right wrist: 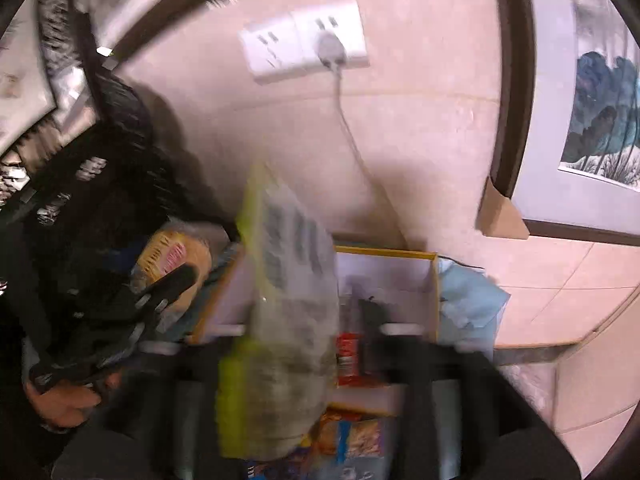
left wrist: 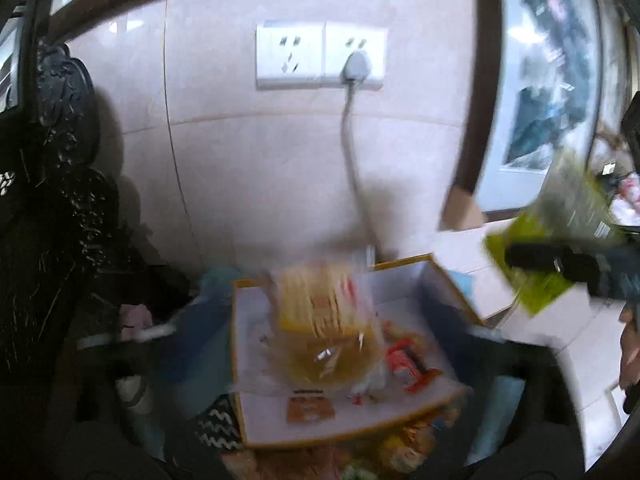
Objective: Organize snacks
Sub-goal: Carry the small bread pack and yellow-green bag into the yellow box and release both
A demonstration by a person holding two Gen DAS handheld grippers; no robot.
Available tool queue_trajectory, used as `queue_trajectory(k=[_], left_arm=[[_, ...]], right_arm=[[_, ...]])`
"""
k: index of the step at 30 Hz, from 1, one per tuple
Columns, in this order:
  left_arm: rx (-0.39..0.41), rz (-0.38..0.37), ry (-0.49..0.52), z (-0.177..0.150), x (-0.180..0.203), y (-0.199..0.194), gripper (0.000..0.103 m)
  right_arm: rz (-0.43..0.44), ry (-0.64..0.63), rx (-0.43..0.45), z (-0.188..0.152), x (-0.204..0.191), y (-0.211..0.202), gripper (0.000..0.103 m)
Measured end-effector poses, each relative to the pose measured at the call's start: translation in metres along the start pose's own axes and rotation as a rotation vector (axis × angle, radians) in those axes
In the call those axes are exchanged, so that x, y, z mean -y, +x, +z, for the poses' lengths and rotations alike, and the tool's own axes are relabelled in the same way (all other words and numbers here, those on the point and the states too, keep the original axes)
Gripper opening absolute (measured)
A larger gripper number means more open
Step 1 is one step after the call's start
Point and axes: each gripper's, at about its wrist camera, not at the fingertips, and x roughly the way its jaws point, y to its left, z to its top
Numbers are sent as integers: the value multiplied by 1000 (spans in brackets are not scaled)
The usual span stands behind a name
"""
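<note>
Both views are motion-blurred. My left gripper [left wrist: 320,360] is shut on a clear bag of yellow biscuits [left wrist: 324,320], held over a white box with a yellow rim [left wrist: 400,262] that holds red-wrapped snacks [left wrist: 408,360]. My right gripper [right wrist: 288,336] is shut on a lime-green and grey snack packet [right wrist: 288,292], held above the same box [right wrist: 384,254]. The right gripper and its green packet [left wrist: 560,240] show at the right of the left wrist view. The left gripper with the biscuit bag [right wrist: 172,260] shows at the left of the right wrist view.
A wall socket [left wrist: 320,56] with a grey plug and cable is behind the box. Framed pictures [right wrist: 592,120] lean on the tiled wall. More snack packets [right wrist: 352,436] lie in front of the box. Dark clutter [left wrist: 60,200] fills the left. A blue cloth [right wrist: 468,300] lies right of the box.
</note>
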Motion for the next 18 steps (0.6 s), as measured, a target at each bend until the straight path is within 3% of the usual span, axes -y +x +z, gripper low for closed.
queue_trajectory(k=[3, 6, 10, 13, 18], left_arm=[[-125, 45, 40, -12, -9, 31, 101], [-121, 74, 28, -41, -27, 27, 101], [-142, 118, -122, -96, -64, 11, 101], [-189, 197, -209, -147, -87, 1, 101], [-328, 262, -206, -217, -98, 0, 101]], right_arm=[[-58, -49, -37, -8, -5, 17, 84], [-23, -21, -49, -30, -2, 19, 84], [-16, -35, -130, -81, -13, 26, 84], [-23, -80, -198, -135, -33, 31, 85], [9, -130, -287, -212, -72, 39, 87]])
